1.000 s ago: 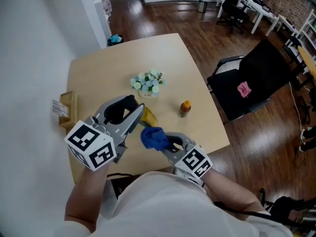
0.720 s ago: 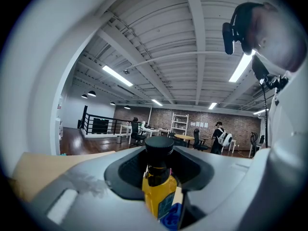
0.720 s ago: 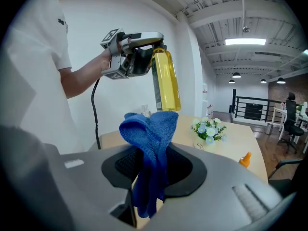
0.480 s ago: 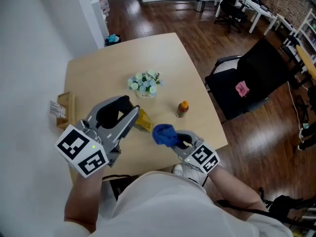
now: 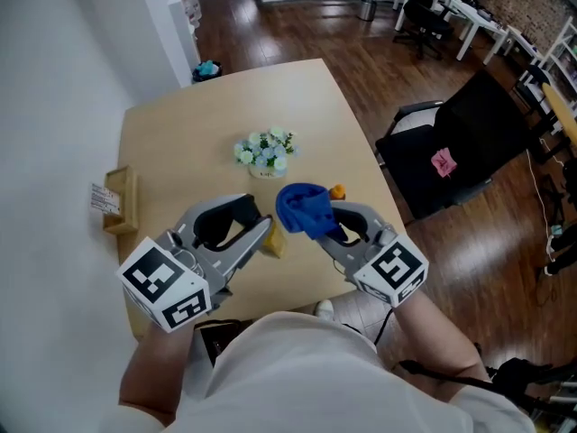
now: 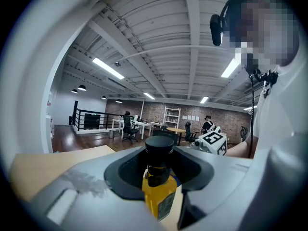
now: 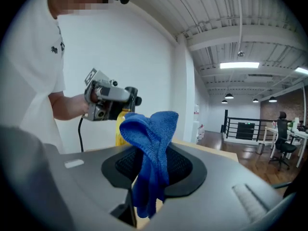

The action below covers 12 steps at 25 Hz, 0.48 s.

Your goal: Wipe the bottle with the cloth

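A yellow bottle (image 5: 274, 240) with a black cap (image 6: 159, 147) is held above the table, my left gripper (image 5: 263, 233) shut on it. In the left gripper view the bottle (image 6: 159, 195) stands upright between the jaws. My right gripper (image 5: 323, 220) is shut on a bunched blue cloth (image 5: 304, 207), which hangs just right of the bottle and a little apart from it. The right gripper view has the cloth (image 7: 152, 150) draped over the jaws, with the left gripper (image 7: 109, 100) and yellow bottle (image 7: 121, 129) behind it.
A small pot of pale flowers (image 5: 264, 152) stands mid-table (image 5: 180, 124). An orange-capped little bottle (image 5: 338, 190) peeks out beside the cloth. A cardboard box (image 5: 119, 201) sits at the table's left edge. A black office chair (image 5: 460, 142) stands to the right.
The right gripper has lifted the cloth up and away from me, to the bottle's right. The left gripper has brought the bottle slightly nearer and rightward.
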Tool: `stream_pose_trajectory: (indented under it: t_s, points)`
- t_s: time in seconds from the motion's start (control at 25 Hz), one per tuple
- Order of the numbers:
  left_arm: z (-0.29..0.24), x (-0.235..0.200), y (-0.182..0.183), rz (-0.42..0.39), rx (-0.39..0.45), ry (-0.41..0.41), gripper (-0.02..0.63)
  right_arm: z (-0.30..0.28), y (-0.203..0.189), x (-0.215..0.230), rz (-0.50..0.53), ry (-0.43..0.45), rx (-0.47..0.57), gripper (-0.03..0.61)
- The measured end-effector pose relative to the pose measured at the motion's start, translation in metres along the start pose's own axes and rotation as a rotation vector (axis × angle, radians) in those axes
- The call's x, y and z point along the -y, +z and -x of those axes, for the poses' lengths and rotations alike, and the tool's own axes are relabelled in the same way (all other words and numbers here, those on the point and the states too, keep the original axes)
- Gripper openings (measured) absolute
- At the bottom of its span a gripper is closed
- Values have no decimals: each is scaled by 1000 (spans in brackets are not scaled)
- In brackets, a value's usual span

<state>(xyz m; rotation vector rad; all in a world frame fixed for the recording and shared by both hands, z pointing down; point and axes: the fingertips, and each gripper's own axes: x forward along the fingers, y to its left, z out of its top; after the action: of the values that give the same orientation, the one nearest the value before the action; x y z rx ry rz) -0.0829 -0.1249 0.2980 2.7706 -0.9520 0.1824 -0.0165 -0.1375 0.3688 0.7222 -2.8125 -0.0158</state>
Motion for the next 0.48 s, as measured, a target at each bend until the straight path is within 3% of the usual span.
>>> stream_pose_trajectory:
  t_s: [0.2,0.48]
  points:
    - [-3,8,0,-1,9,-32,163,-12,30,-14,89,67,16,125]
    - [2,13,9,-7,30,-25,163,-22,-25,-24,-8,92,-76,126]
